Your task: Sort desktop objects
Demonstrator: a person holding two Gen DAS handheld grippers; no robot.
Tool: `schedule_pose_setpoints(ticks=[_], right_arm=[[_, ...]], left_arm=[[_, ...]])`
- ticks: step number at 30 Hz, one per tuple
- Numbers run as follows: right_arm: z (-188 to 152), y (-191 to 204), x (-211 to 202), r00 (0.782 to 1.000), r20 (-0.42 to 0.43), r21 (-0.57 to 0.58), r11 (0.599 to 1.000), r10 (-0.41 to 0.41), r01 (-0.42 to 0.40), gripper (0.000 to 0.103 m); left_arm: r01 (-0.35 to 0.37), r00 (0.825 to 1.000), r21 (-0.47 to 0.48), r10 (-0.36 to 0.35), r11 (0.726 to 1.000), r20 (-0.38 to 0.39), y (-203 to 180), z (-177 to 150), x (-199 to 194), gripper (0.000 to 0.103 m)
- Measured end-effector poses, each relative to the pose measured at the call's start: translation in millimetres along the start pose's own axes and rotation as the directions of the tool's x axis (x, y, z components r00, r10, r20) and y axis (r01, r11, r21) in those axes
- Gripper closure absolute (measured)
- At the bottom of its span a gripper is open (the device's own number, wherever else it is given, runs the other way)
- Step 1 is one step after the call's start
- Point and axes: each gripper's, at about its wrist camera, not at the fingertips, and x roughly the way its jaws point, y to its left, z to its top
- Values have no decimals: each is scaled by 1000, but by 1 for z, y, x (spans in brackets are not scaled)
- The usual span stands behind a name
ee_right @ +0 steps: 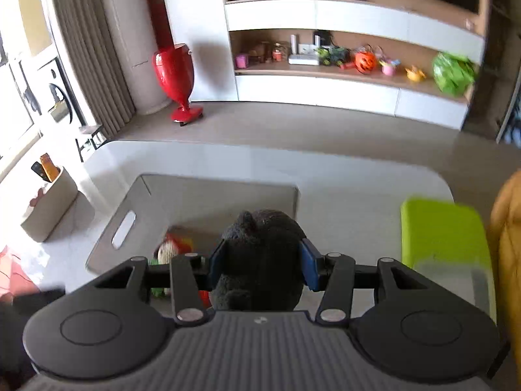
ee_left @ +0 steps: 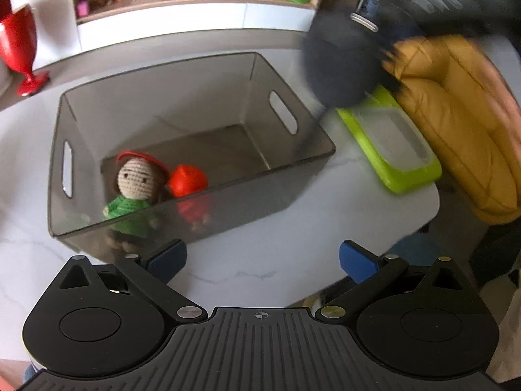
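Observation:
A smoky grey bin (ee_left: 293,159) stands on the white table, holding a crocheted doll (ee_left: 136,182) and a red toy (ee_left: 189,181). My left gripper (ee_left: 262,262) hangs open in front of the bin's near wall, nothing between its blue pads. My right gripper (ee_right: 262,265) is shut on a dark fuzzy plush toy (ee_right: 260,254), its blue pads pressing both sides, held above the bin (ee_right: 208,195). In the left wrist view that plush (ee_left: 338,62) appears blurred at the upper right, over the bin's right end. The doll (ee_right: 167,251) shows below it.
A lime-green container (ee_left: 390,150) with a clear lid lies right of the bin; it also shows in the right wrist view (ee_right: 443,231). A mustard padded jacket (ee_left: 462,123) lies past the table's right edge. A cream holder (ee_right: 49,205) stands at the left. Shelves with toys line the far wall.

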Motion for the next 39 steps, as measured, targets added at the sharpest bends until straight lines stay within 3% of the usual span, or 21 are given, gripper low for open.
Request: schedule_pose_setpoints(ticks=[3,5,9,12,14,18,23,24,26,28,30,31,33,35,37,39], right_arm=[[23,26,51,995,-88,-59,998,-36,31,52],[28,42,99,978,-189,-99,992,-89,71,52],[14,68,183,914,-365,-172,977,-180,124,52],[-5,79,218,868,-450,-197,972,-209,131,53],[-15,81,235,844,-491,-204,970,-217,131,58],[-22,82,251,830,-511,-192,971,-225,145,58],[-20,75,249,827,-518,-164,974,-219,156,55],[-18,74,242,838,-503,-158,976,-211,150,57],[-14,73,216,881,-421,-156,974,-216,164,52],[-14,75,172,942,-240,-165,966,-235,199,46],[-25,78,123,983,-50,-161,973,-177,167,31],[-34,78,104,993,14,-150,981,-120,121,27],[-64,76,72,996,82,-120,993,25,-15,22],[-91,72,57,990,73,-98,988,125,-118,23],[-121,69,53,973,38,-47,973,229,-227,23],[-151,68,67,937,-19,55,937,348,-346,25]], left_arm=[[1,1000,13,-1,1000,5,1,-3,-4,0],[2,1000,13,-2,1000,10,8,-6,-7,0],[-35,999,-58,36,998,29,53,-21,-14,0],[-45,999,-156,47,987,9,101,-37,-15,0],[-52,999,-260,49,964,-21,137,-49,-12,0],[-1,1000,-426,-10,905,-24,192,-69,-3,0],[104,993,-522,-121,847,0,226,-87,15,0],[140,988,-533,-155,834,17,231,-90,20,0],[211,975,-545,-216,812,57,236,-97,29,0],[263,962,-555,-255,789,93,240,-102,39,0],[238,970,-550,-223,801,96,240,-101,45,0],[228,972,-552,-219,802,83,240,-101,48,0],[216,973,-560,-223,800,57,241,-101,52,0],[218,971,-564,-236,797,41,243,-103,50,0],[210,969,-560,-246,802,10,244,-107,52,0],[186,969,-570,-246,800,-29,243,-113,58,0]])
